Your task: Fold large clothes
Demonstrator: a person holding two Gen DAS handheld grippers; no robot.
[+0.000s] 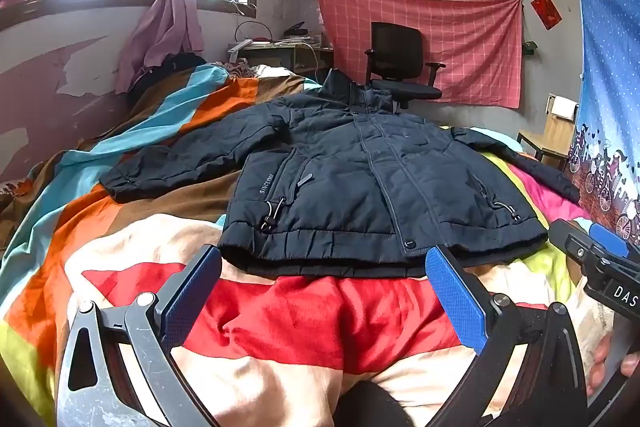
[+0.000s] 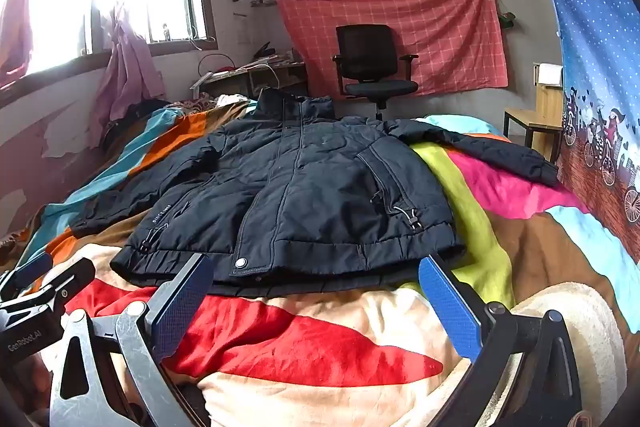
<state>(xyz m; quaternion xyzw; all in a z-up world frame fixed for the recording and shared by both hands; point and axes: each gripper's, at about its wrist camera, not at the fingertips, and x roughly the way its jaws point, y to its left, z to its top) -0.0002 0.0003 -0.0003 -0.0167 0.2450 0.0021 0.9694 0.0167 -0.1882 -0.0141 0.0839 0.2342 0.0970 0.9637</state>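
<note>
A dark navy padded jacket (image 1: 360,179) lies flat and zipped, front up, on a bed with a bright patchwork blanket (image 1: 300,315). Its hem faces me, its collar points away, and both sleeves spread sideways. It also shows in the right wrist view (image 2: 304,195). My left gripper (image 1: 324,279) is open and empty, just short of the hem. My right gripper (image 2: 316,287) is open and empty, also just short of the hem. The right gripper's body shows at the right edge of the left wrist view (image 1: 600,259).
A black office chair (image 1: 400,63) stands beyond the bed, before a pink checked cloth (image 1: 440,39) on the wall. A cluttered desk (image 1: 276,51) sits under the window. A wooden stool (image 1: 548,139) and a blue printed curtain (image 1: 608,107) are at the right.
</note>
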